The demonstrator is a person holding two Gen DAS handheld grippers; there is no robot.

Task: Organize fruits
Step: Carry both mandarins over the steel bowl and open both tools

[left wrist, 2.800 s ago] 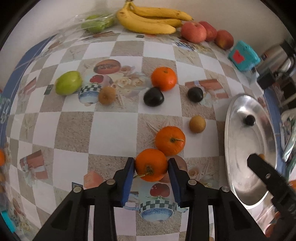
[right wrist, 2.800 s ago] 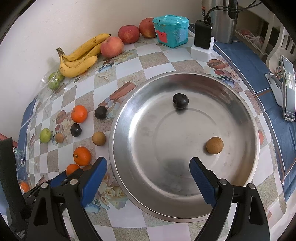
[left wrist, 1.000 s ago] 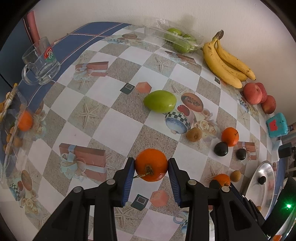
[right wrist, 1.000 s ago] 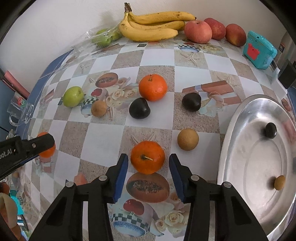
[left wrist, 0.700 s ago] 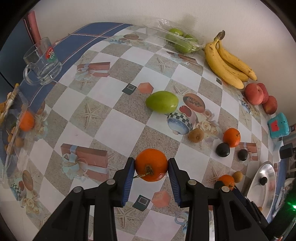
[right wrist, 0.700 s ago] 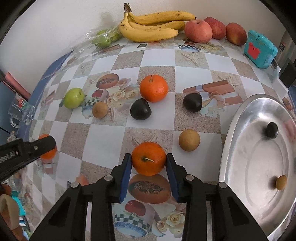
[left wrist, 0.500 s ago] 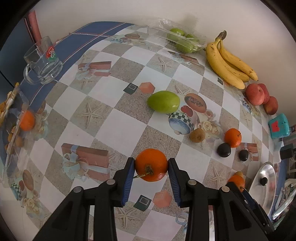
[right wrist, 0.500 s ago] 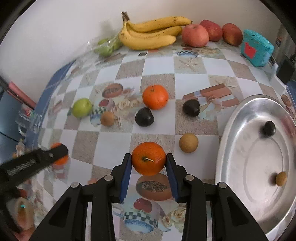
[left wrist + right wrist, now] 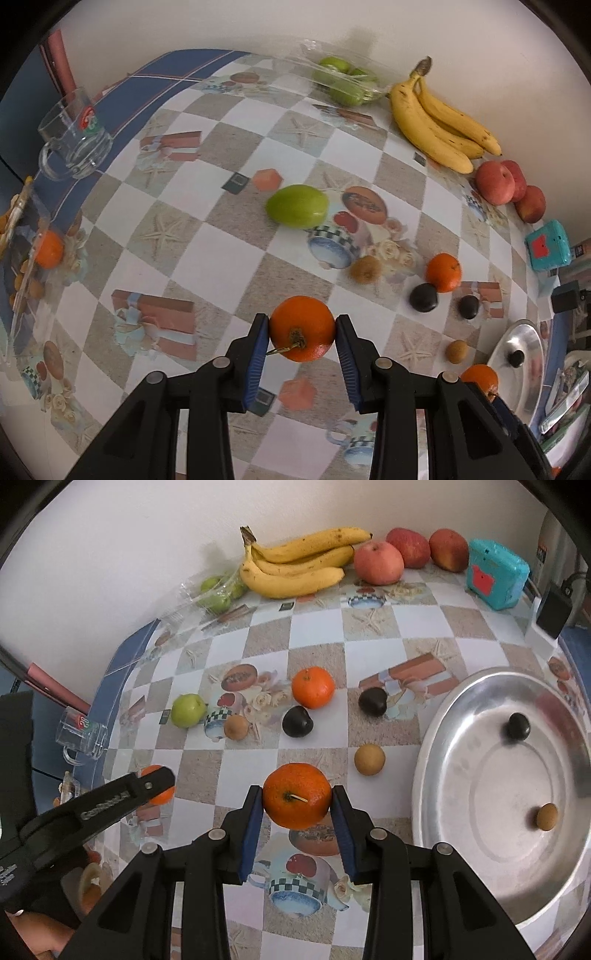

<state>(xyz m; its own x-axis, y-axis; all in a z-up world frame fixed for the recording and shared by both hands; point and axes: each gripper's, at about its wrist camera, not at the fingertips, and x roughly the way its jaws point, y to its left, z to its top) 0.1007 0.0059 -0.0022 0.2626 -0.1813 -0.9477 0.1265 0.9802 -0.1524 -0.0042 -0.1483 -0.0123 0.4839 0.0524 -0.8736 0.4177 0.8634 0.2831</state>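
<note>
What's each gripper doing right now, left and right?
Left gripper: shut on an orange.
Right gripper: jaws just closed, now shut on another orange, off the table.

Raised white lettering runs along the black arm of the left gripper, left of the steel plate, but it is too blurred to read. The glass mug beyond it carries a red-and-green emblem, also illegible. No other text shows.
</note>
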